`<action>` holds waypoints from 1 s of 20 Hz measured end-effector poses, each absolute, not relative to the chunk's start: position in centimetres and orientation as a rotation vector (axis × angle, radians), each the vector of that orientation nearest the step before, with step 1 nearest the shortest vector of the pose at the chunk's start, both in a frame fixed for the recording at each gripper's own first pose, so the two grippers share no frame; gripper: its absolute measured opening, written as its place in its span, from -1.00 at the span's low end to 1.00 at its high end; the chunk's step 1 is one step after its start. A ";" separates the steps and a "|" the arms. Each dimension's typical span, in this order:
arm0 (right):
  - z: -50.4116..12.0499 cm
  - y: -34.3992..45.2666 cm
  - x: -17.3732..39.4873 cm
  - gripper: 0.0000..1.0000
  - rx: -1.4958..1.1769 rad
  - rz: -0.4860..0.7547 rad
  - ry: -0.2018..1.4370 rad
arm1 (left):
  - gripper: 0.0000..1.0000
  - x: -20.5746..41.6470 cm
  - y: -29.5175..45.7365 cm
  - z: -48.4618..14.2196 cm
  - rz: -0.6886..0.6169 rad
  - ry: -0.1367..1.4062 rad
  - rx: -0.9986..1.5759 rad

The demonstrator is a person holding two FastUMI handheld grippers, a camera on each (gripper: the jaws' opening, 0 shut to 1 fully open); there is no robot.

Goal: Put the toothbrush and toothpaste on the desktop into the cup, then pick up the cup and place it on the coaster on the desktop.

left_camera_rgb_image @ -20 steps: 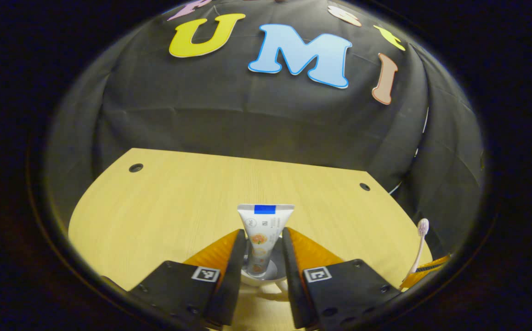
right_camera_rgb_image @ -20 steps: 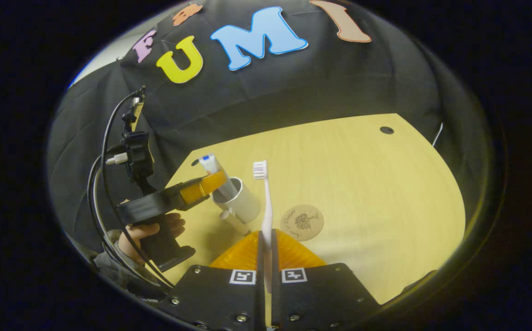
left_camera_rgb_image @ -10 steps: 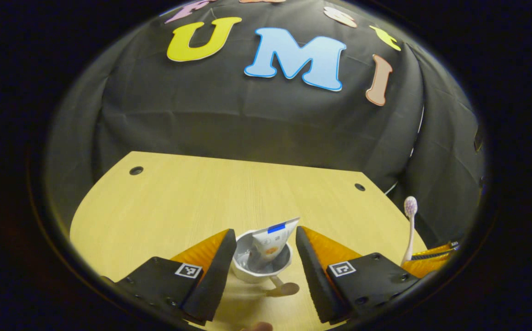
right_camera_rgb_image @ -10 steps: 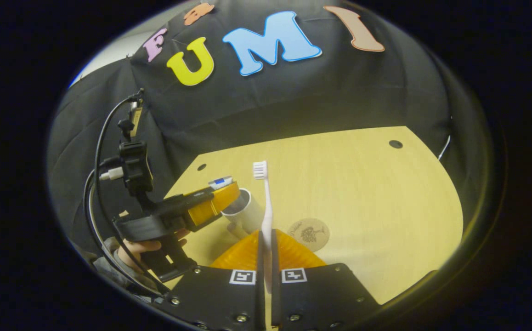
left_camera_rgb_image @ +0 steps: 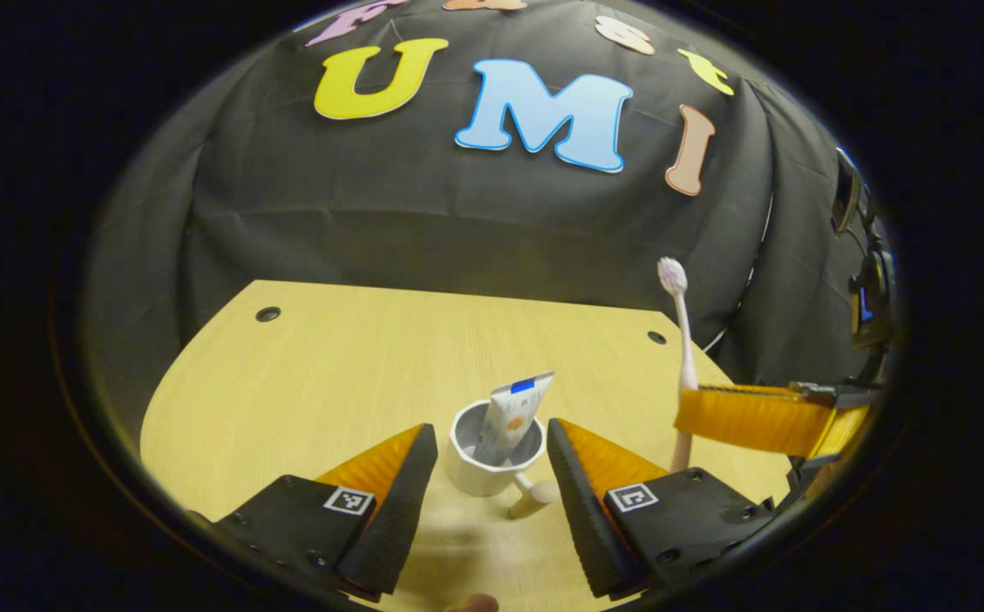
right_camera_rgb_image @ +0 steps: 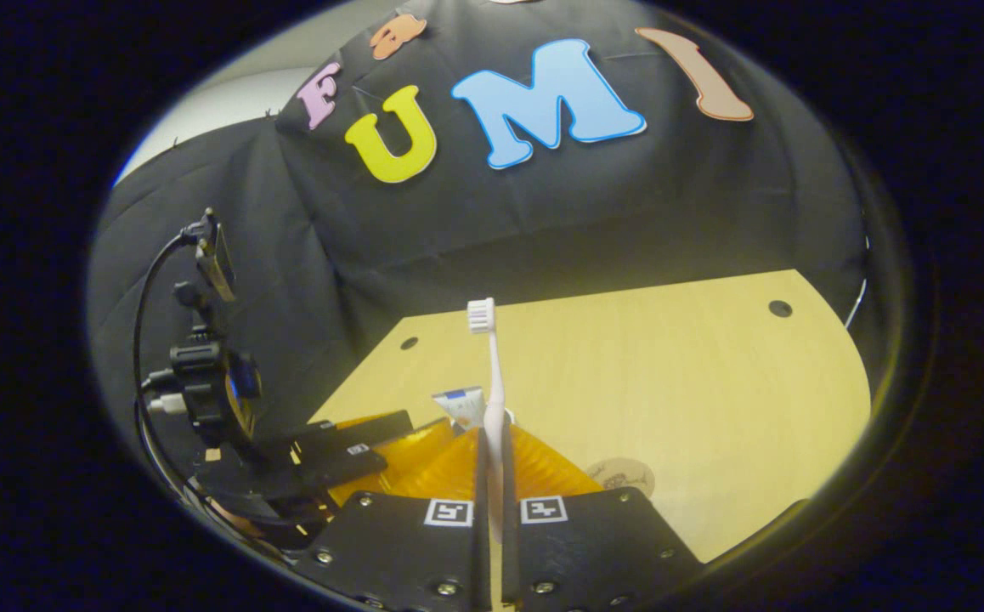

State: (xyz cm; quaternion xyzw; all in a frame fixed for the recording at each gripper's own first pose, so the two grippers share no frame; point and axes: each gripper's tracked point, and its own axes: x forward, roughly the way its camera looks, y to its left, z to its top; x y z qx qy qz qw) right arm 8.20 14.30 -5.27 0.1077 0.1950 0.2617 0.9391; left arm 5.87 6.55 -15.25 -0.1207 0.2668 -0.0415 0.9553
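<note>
Toothpaste (left_camera_rgb_image: 511,416): tube standing tilted inside the cup, crimped end up, leaning toward the cup's right wall in the left gripper view; its top also shows in the right gripper view (right_camera_rgb_image: 460,405).

Cup (left_camera_rgb_image: 492,463): white, upright on the worktop (left_camera_rgb_image: 330,365), near the front edge, handle (left_camera_rgb_image: 533,497) pointing toward the camera.

Left hand-held gripper (left_camera_rgb_image: 492,476): released, fingers spread wide either side of the cup, touching neither cup nor tube; tilted down toward the worktop. Seen from the right gripper view (right_camera_rgb_image: 347,450) it sits low at the left, with its cabled camera mount (right_camera_rgb_image: 203,382) rising behind it.

Toothbrush (right_camera_rgb_image: 489,399): upright, bristles at top, handle clamped between the fingers of the right hand-held gripper.

Right hand-held gripper (right_camera_rgb_image: 489,510): clenched on the toothbrush handle, held above the worktop, just right of the cup in the left gripper view (left_camera_rgb_image: 747,418), brush (left_camera_rgb_image: 681,340) pointing up.

Coaster (right_camera_rgb_image: 624,476): round, flat on the worktop, partly hidden behind the right gripper's finger.
</note>
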 end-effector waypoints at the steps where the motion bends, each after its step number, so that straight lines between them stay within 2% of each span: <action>1: -4.8 14.9 8.7 -0.89 0.219 0.548 0.375 | 0.69 5.2 6.8 -15.5 -0.084 0.551 -0.252; 6: -3.3 18.6 10.3 -0.88 0.202 0.635 0.272 | 0.67 3.0 8.3 -16.4 -0.072 0.569 -0.282; 13: -3.5 24.0 12.2 -0.89 0.149 0.732 0.217 | 0.67 1.6 9.7 -17.9 -0.055 0.609 -0.360; 20: -5.4 25.9 15.0 -0.89 0.006 0.750 0.140 | 0.70 1.6 11.0 -19.0 -0.033 0.638 -0.388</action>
